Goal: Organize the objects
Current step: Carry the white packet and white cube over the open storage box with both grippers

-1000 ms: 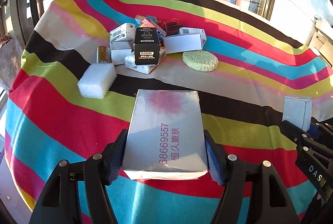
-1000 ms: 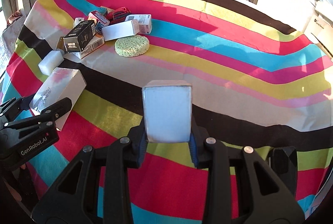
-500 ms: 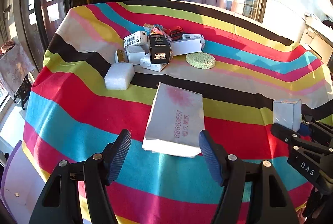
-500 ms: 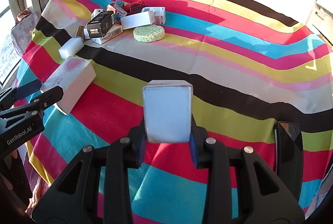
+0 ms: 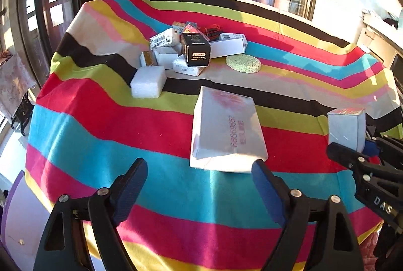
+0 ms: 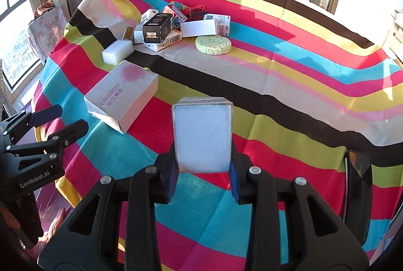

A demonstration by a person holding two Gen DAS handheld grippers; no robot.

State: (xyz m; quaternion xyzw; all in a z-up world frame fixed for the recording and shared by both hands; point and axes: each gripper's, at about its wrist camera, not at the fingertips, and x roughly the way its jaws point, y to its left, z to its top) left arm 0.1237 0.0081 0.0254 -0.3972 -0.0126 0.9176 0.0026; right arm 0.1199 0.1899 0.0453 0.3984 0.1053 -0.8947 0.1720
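Note:
A large white box with pink print (image 5: 225,129) lies flat on the striped tablecloth (image 5: 105,119); it also shows in the right wrist view (image 6: 123,97). My left gripper (image 5: 199,185) is open and empty, just short of that box. My right gripper (image 6: 202,177) is shut on a small pale box (image 6: 202,137), held upright above the cloth; the box shows at the right of the left wrist view (image 5: 346,129).
A pile of small boxes, among them a black one (image 5: 196,49), sits at the far side, with a white foam block (image 5: 148,82) and a round green sponge (image 5: 243,63) beside it. A dark flat object (image 6: 357,190) lies at the right table edge.
My left gripper has let go of the large white box, opened and drawn back from it. Both grippers have pulled back from the table; the right one still holds the small box.

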